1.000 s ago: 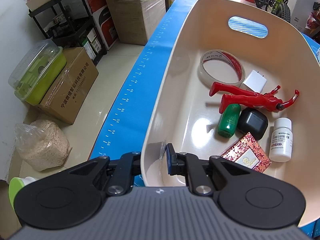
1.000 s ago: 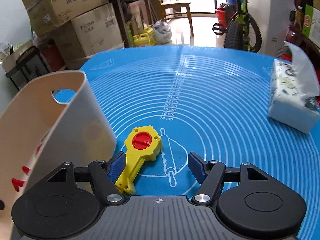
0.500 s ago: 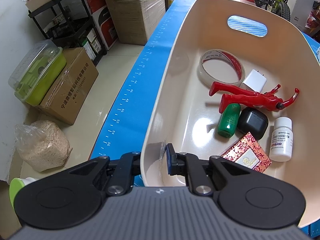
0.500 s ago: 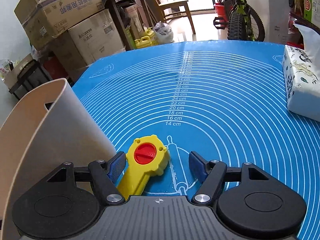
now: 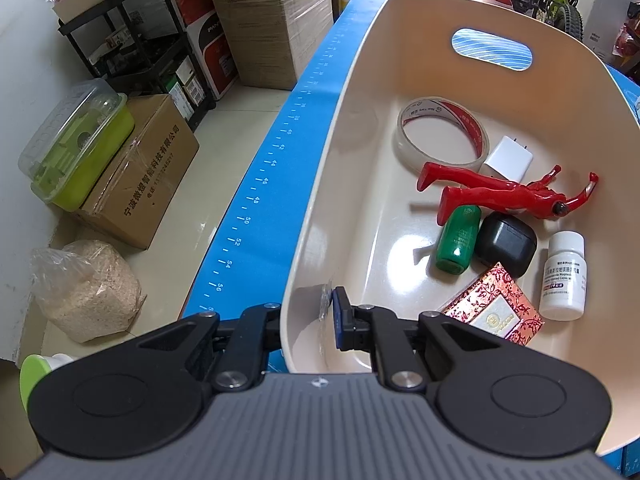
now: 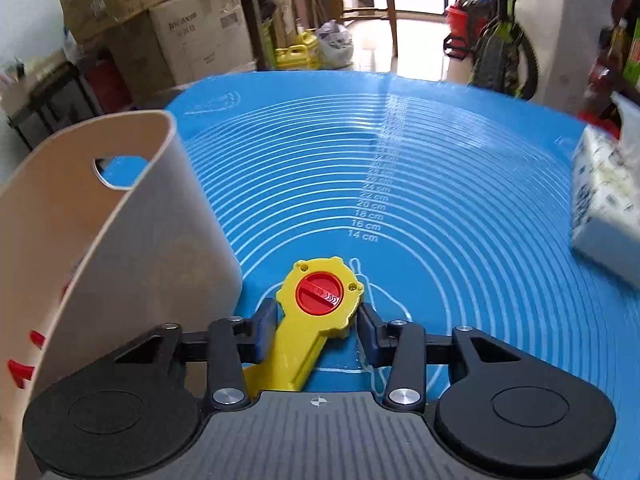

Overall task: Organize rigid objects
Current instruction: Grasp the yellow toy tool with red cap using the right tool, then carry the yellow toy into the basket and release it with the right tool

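The left gripper (image 5: 308, 320) is clamped on the near wall of the cream plastic bin (image 5: 352, 92), one jaw outside and one inside, steadying it. Inside lie a tape roll (image 5: 442, 132), a white charger (image 5: 508, 158), a red figurine (image 5: 504, 192), a green bottle (image 5: 458, 240), a black case (image 5: 506, 244), a patterned red box (image 5: 496, 312) and a white pill bottle (image 5: 564, 276).

The right gripper (image 6: 316, 330) has just been closing, and its jaws now flank the yellow tool with a red dial (image 6: 320, 300). The left pad looks to be touching; on the right I cannot tell contact from a sliver of gap. The tool lies flat just right of the bin, head pointing away and handle running back under the gripper, so this hand is nearer.

Beneath is a blue measuring mat (image 6: 440, 200); a tissue pack (image 6: 604, 208) sits far right, with cartons (image 6: 184, 40) and a bicycle (image 6: 504, 48) beyond.
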